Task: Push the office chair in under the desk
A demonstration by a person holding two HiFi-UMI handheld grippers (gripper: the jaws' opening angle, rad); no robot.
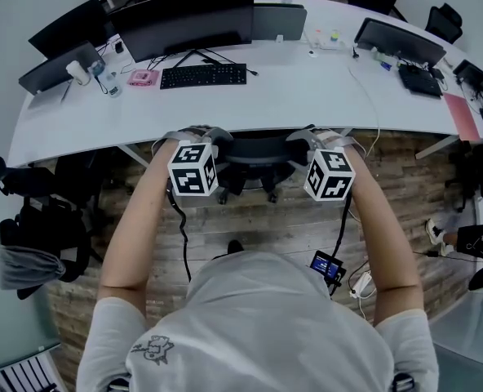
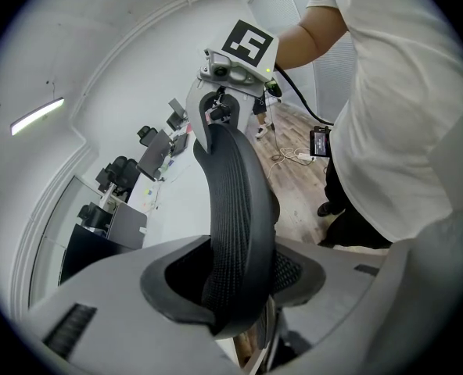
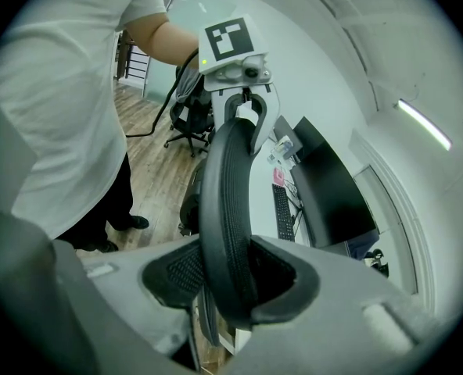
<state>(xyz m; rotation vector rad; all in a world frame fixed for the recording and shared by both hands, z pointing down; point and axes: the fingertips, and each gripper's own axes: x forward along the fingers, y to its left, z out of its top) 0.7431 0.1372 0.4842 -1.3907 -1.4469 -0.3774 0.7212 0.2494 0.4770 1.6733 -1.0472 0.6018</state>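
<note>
1. Head view: both claws are parked on the top edge of the office chair (image 1: 258, 152)'s backrest, the left claw (image 1: 201, 135) at one end and the right claw (image 1: 319, 137) at the other, with the black backrest running between them. Right beyond the claws is the white desk (image 1: 307, 96), and the chair's front part is already out of sight under its edge. Further past the left claw there's a black keyboard (image 1: 203, 75) on the desk, with a wide monitor (image 1: 184, 19) behind it and a small pink thing (image 1: 143, 77) off to that claw's left. The wood floor (image 1: 290, 219) is below the claws, on the person's side.

2. Left gripper view: the mesh backrest edge runs straight through the left claw's jaws. The jaws are standing apart, with a dark gap showing beside the rim, so it looks like they're straddling it, not squeezing. Following the backrest away from this claw, you hit the right claw sitting on the far end. The person's white T-shirt (image 2: 403, 92) fills the side to this claw's right, and the desk is on the other side.

3. Right gripper view: same story mirrored. The backrest rim sits between the right claw's jaws, which are spread with slack on both sides, no clamp that I can see. The left claw is on the far end of the rim. The keyboard and monitor are off to this claw's right, and another black chair (image 3: 191, 116) stands on the floor way out past the far claw.
</note>
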